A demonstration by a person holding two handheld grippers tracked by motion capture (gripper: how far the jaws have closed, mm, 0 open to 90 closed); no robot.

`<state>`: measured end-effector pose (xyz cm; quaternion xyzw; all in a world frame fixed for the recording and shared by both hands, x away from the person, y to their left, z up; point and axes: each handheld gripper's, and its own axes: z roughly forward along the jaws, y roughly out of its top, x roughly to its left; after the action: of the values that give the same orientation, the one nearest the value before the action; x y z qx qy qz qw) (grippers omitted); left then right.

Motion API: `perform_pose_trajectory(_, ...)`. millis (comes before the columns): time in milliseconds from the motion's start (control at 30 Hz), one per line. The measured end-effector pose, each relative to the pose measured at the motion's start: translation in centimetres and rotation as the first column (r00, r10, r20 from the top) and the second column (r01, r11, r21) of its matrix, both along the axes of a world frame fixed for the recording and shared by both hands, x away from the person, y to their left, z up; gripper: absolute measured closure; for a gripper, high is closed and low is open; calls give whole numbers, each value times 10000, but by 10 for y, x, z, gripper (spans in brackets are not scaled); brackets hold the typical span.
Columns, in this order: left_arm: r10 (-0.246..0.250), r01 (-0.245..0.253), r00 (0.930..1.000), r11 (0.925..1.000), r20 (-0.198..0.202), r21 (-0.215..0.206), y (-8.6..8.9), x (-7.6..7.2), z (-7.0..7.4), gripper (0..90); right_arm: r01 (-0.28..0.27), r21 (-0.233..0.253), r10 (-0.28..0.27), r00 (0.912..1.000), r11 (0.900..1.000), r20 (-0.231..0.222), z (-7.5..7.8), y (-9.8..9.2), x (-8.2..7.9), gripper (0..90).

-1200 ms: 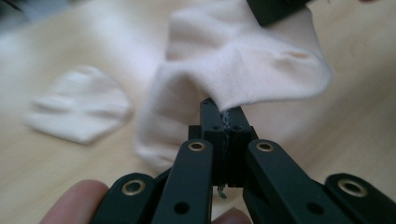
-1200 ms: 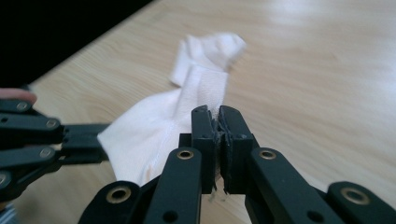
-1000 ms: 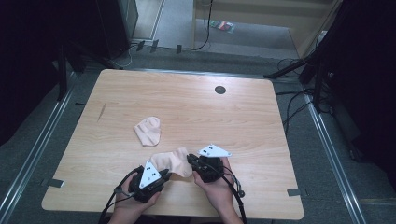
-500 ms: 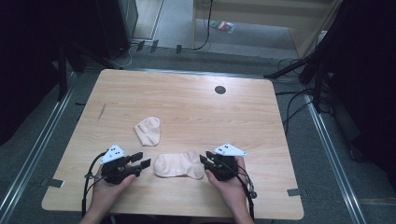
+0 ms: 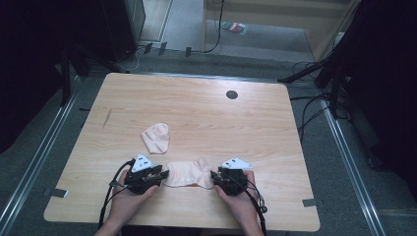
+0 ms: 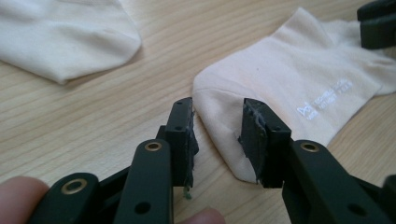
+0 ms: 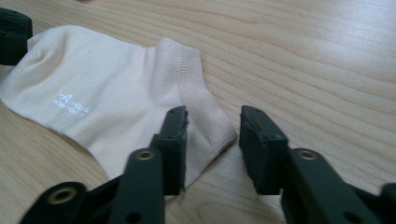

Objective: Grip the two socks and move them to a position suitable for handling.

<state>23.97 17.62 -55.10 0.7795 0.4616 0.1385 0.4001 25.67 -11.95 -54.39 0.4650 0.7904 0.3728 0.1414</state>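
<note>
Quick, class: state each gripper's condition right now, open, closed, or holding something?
Left gripper: open, jaws either side of one end of the sock, not closed on it.
Right gripper: open, jaws around the sock's ribbed cuff, not clamped.

Table [image 5: 275,128]: light wood, rounded corners, a dark round hole [image 5: 231,94] near its far edge
Flat sock [image 5: 186,173]: lies on the table, close to the near edge
Folded sock [image 5: 156,137]: lies just beyond the flat sock, to its left
</note>
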Motion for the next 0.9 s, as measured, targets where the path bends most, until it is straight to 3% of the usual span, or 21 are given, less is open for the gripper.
perform_pose_trajectory(33, -47, 47, 10000, 10000, 41, 71, -1, 0, -1, 647, 0, 0, 0, 10000, 10000, 0, 0, 0, 0, 670)
perform_pose_trajectory(67, -112, 111, 9999, 9999, 64, 108, -3, -1, -1, 674, -41, -133, 42, 10000, 9999, 86, 0, 2, -1, 752)
perform_pose_trajectory(100, -112, 111, 9999, 9999, 64, 108, -3, -1, -1, 696, -41, -133, 42, 10000, 9999, 86, 0, 2, -1, 752)
perform_pose_trajectory(133, -113, 110, 9999, 9996, 118, 258, -4, -1, 0, 725, -123, -88, 123, 9999, 9999, 8, 0, 3, -1, 819)
perform_pose_trajectory(200, -134, 127, 9998, 9993, 178, 345, -5, -2, -1, 761, -158, -58, 158, 9999, 9999, -45, 0, 3, -1, 834)
perform_pose_trajectory(267, -332, 320, 9991, 9983, 246, 485, -5, -3, 1, 884, -332, 5, 332, 9994, 9994, -121, 1, 4, -1, 853)
perform_pose_trajectory(467, -423, 417, 9979, 9990, 486, 136, 3, -9, 10, 895, -483, 469, 481, 9988, 9977, 56, 13, 1, -6, 858)
perform_pose_trajectory(733, -575, 570, 9972, 9983, 487, 120, 9, -27, 19, 895, -595, 734, 592, 9982, 9955, 62, 30, -7, -19, 858)
perform_pose_trajectory(900, -749, 742, 9966, 9970, 334, 222, 7, -31, 15, 894, -595, 666, 602, 9981, 9960, -89, 27, -13, -27, 859)
